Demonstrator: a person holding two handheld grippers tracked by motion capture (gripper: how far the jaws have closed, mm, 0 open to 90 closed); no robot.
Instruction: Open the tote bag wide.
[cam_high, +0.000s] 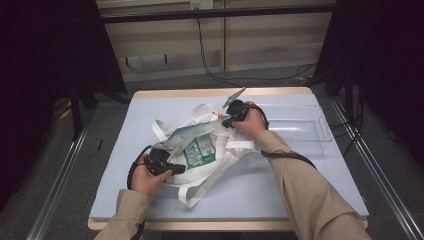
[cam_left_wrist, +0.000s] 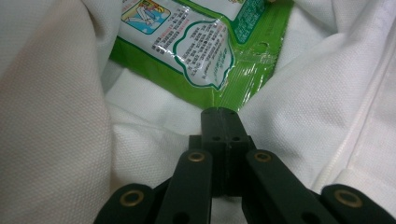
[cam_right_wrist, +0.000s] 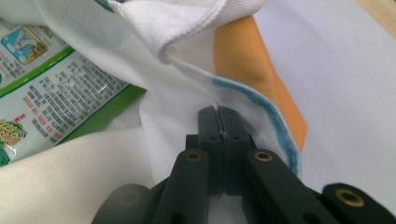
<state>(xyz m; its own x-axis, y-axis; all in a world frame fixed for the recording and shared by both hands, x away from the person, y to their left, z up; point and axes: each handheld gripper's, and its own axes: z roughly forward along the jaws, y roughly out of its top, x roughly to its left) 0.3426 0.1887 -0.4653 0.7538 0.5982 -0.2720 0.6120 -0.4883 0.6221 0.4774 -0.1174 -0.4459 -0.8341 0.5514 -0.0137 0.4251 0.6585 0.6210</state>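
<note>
White cloth bag (cam_high: 220, 155) on table (cam_high: 300, 185): soft, limp, light. Left gripper (cam_left_wrist: 219, 114) pinched on bag fabric, green packet (cam_left_wrist: 205, 51) just past fingertips. Right gripper (cam_right_wrist: 218, 112) clamped on bag rim. Best held at hems.

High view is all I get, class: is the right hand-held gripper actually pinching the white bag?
Observer: Yes. The right hand-held gripper has its jaws shut on a fold of the white bag.
Operator: And the left one?
Observer: The left hand-held gripper is shut too, with its tips where the green packet meets the cloth. I cannot tell which of the two it pinches.
Operator: Anything else near the right jaws?
Observer: An orange patch edged with blue trim.
</note>
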